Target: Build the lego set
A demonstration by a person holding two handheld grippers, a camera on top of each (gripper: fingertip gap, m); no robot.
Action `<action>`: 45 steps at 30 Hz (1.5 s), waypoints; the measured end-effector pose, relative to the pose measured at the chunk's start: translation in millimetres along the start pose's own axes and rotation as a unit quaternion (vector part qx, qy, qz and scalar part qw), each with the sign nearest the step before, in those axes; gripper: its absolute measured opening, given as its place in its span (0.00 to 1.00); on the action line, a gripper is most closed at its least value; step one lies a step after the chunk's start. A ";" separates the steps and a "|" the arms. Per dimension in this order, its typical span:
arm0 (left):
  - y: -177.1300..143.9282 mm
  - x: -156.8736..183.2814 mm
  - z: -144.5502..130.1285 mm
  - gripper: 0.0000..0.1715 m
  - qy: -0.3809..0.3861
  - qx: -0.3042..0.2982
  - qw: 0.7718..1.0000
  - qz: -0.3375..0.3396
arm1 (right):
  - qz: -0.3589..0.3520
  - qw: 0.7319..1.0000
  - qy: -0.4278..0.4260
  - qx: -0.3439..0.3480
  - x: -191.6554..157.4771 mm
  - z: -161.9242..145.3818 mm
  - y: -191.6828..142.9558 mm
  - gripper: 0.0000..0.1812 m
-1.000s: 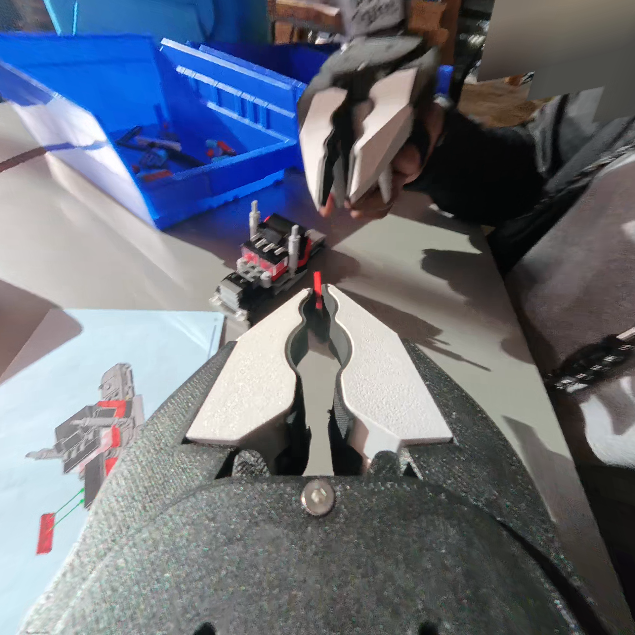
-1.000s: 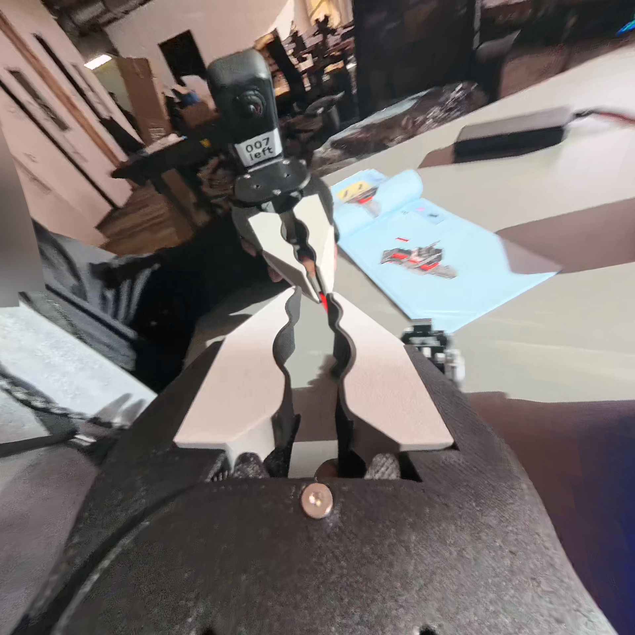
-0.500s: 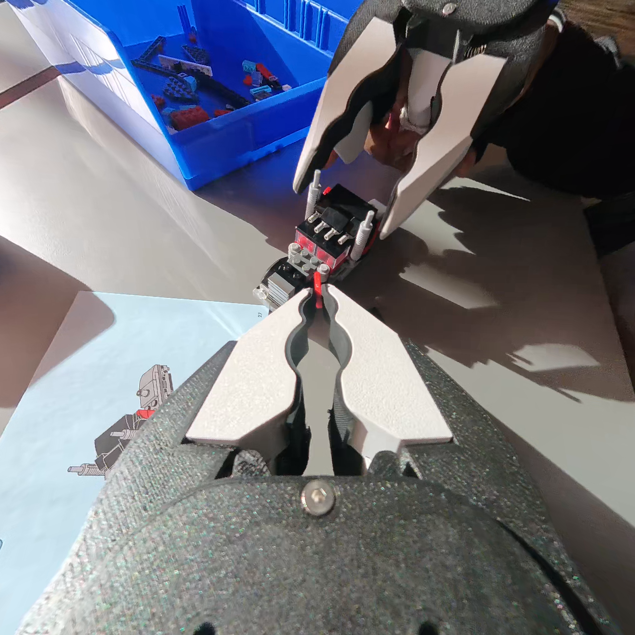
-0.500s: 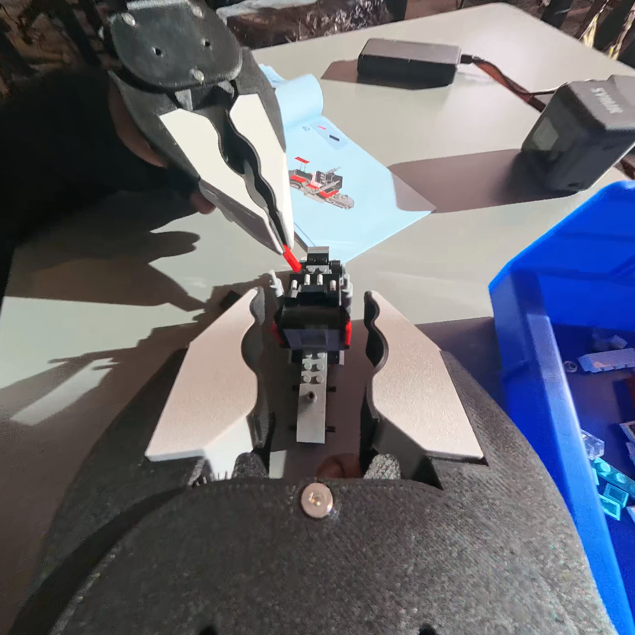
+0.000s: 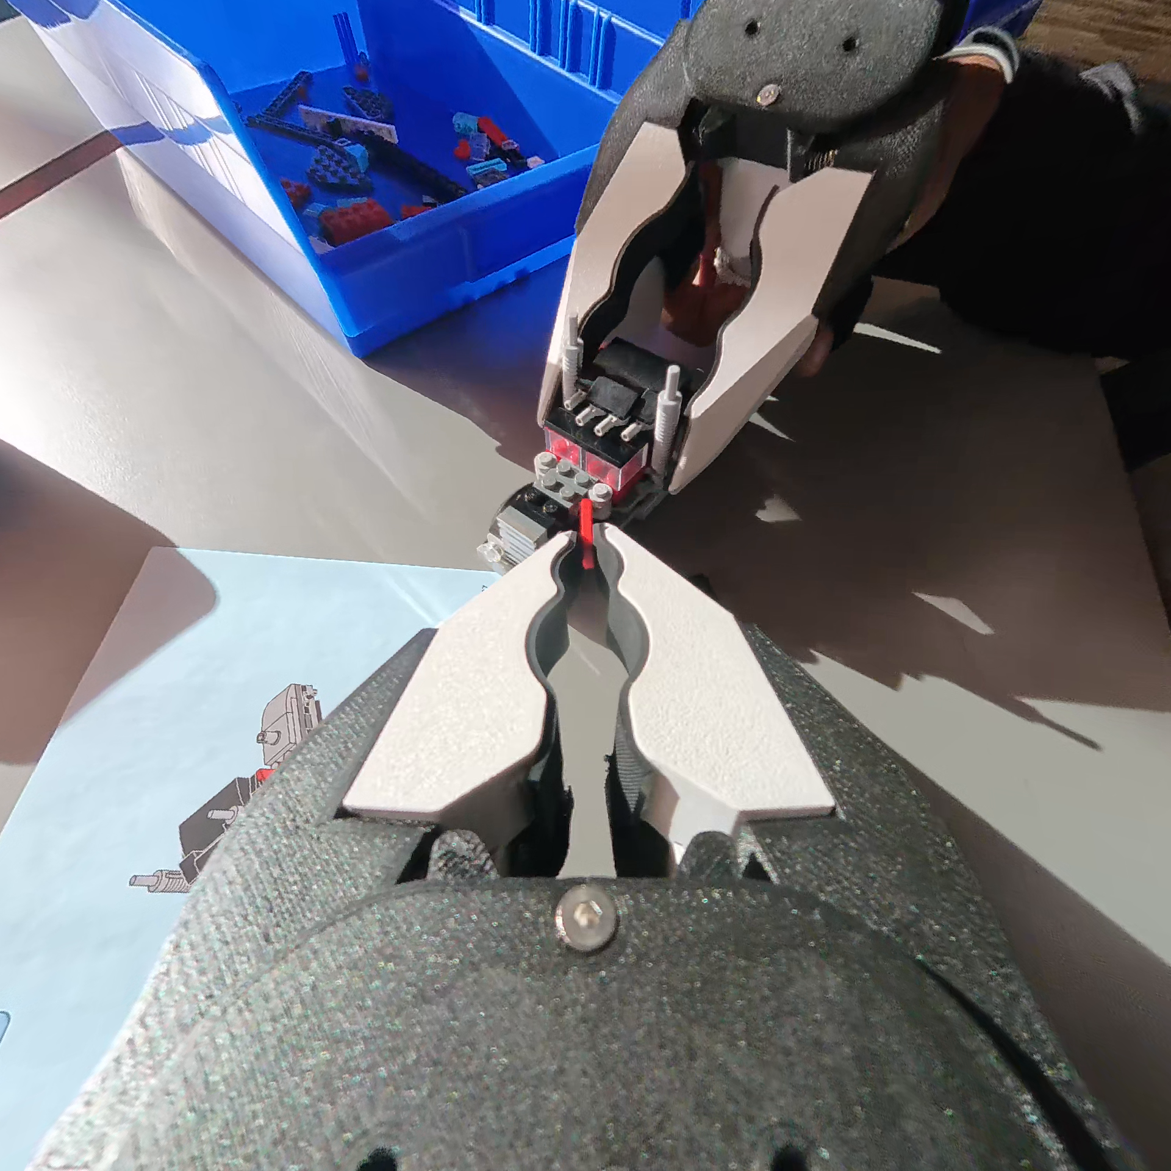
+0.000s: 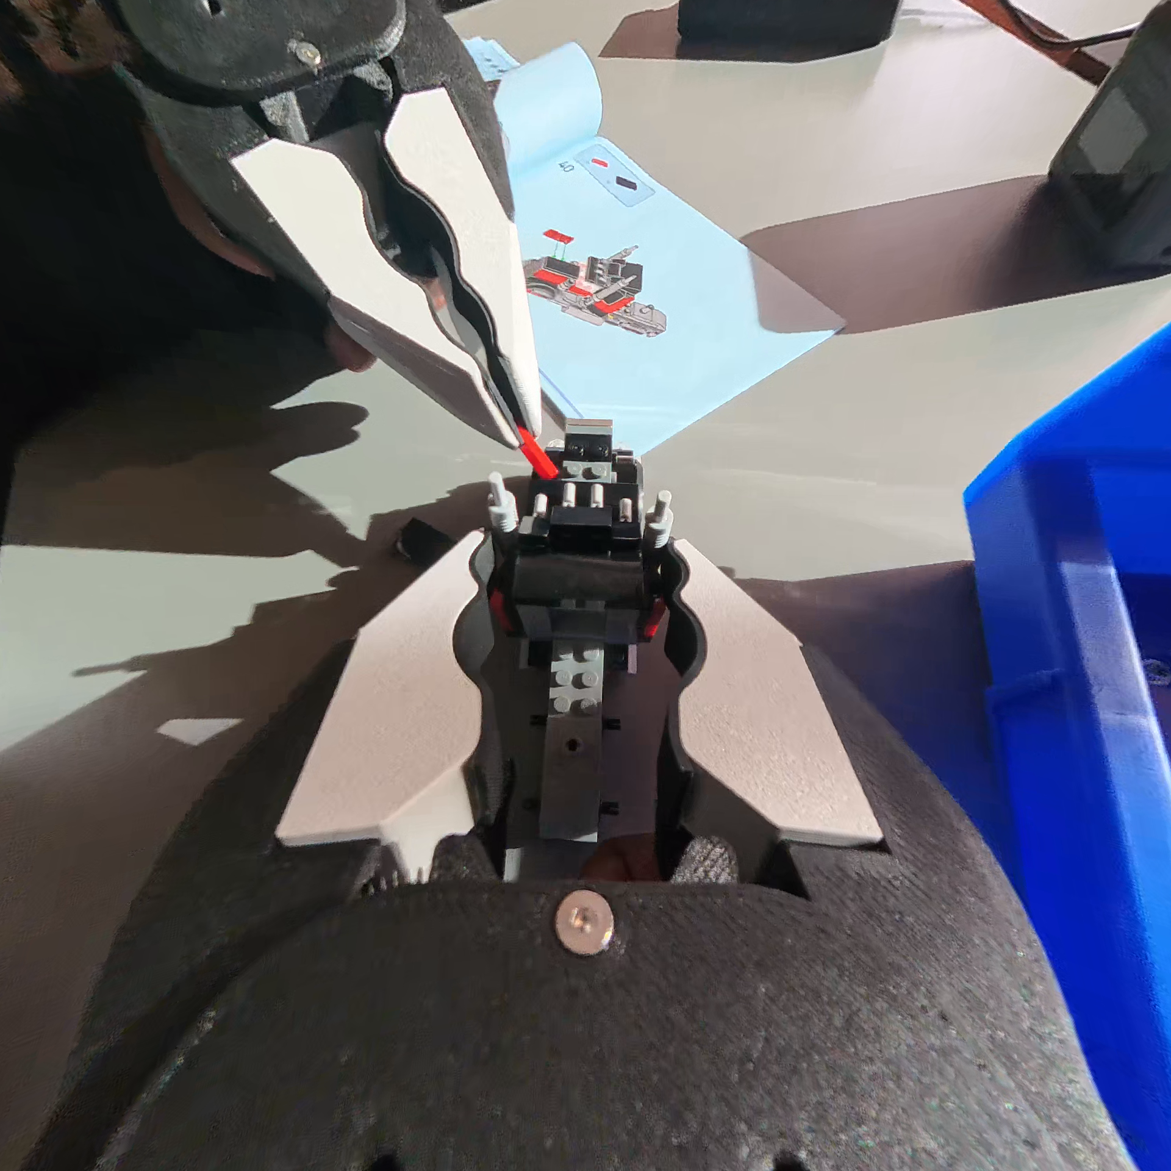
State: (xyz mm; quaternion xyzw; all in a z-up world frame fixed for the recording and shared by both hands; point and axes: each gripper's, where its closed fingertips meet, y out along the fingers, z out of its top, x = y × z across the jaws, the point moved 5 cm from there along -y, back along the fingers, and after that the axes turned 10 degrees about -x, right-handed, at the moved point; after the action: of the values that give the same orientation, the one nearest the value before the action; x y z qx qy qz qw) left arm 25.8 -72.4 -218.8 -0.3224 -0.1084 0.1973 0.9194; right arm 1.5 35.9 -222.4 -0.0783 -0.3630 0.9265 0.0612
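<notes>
A black, grey and red lego truck model (image 5: 573, 481) stands on the grey table. It also shows in the right wrist view (image 6: 573, 570). My right gripper (image 6: 578, 550) is shut on the truck's cab, one finger against each side; it shows from the front in the left wrist view (image 5: 618, 443). My left gripper (image 5: 586, 538) is shut on a thin red piece (image 5: 586, 526). The red piece (image 6: 538, 459) points down at the grey studs on the truck's front and touches them or nearly so. The left gripper (image 6: 523, 437) comes in from the upper left.
A blue bin (image 5: 443, 266) with several loose bricks stands beside the truck, at the right edge in the right wrist view (image 6: 1077, 633). A light blue instruction booklet (image 5: 222, 633) lies open in front of the truck. A small black piece (image 6: 418, 538) lies on the table. A dark box (image 6: 1115, 146) sits at the far right. Only a small space, under 4 cm, lies between the two pairs of fingers.
My right gripper has come down over the truck and closed on its cab. My left gripper has brought the red piece up to the truck's front studs.
</notes>
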 end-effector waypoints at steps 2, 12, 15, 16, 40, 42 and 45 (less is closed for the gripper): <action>1.2 0.5 0.5 0.03 0.000 -0.001 1.000 -0.003 | 0.012 1.000 0.008 0.002 0.7 -0.3 -0.9 0.30; 4.7 -2.2 -0.4 0.05 -0.004 -0.015 0.999 0.030 | 0.028 0.999 0.020 0.002 1.5 -1.4 -2.3 0.30; 4.8 -1.2 -0.4 0.05 0.005 -0.016 0.998 0.054 | 0.027 0.999 0.021 0.003 1.9 -1.6 -2.4 0.30; 5.0 -0.8 -0.3 0.05 0.007 -0.016 0.998 0.061 | 0.026 0.999 0.021 0.003 2.0 -1.6 -2.5 0.30; 7.6 -1.0 1.8 0.08 0.006 -0.019 0.990 0.141 | 0.023 0.999 0.029 0.007 4.1 -1.9 -2.0 0.30; 7.8 -1.1 2.0 0.09 0.006 -0.018 0.990 0.140 | 0.024 0.999 0.030 0.007 4.3 -1.9 -1.9 0.30; 7.9 -1.8 2.3 0.11 0.005 -0.017 0.990 0.137 | 0.027 0.999 0.032 0.006 4.5 -2.1 -2.0 0.30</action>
State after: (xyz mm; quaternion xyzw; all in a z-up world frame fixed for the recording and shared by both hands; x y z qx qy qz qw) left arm 21.1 -66.3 -222.2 -0.3511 -0.0624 0.3180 0.8785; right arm -2.5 39.5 -223.1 -0.1175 -0.3526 0.9271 0.0480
